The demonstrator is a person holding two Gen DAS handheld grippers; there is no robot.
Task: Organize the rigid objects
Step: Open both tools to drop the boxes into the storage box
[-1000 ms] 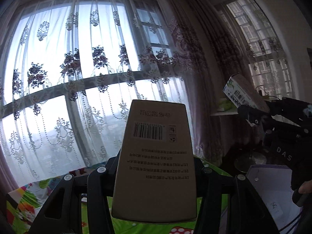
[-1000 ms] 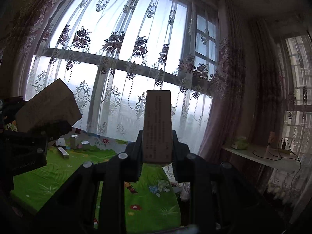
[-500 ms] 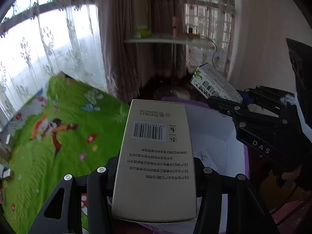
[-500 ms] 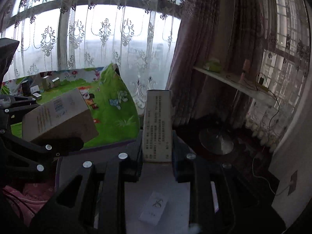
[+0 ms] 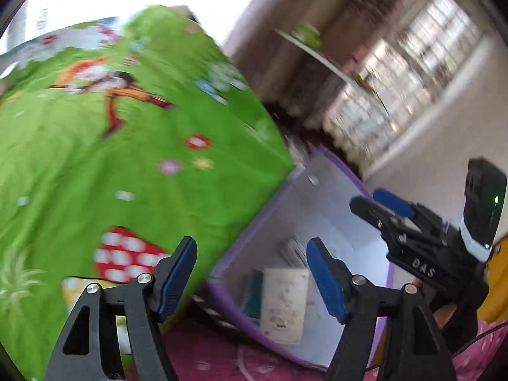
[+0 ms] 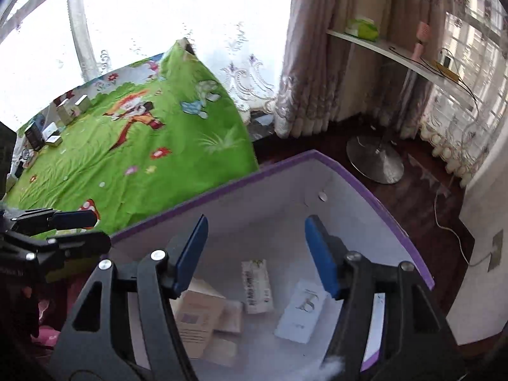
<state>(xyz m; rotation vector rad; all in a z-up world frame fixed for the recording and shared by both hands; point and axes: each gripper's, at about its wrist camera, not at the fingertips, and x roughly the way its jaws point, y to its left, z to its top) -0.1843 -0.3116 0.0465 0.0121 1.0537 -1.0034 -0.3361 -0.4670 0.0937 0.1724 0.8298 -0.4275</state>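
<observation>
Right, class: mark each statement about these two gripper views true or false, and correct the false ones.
1. Both grippers hold a box. False: the left gripper and right gripper are open and empty.
2. The bin has a purple rim. True.
3. The bin is empty. False: several boxes lie in it, including a white box.
4. More boxes sit at the far end of the green mat. True.
5. A round metal base stands on the floor beyond the bin. True.
</observation>
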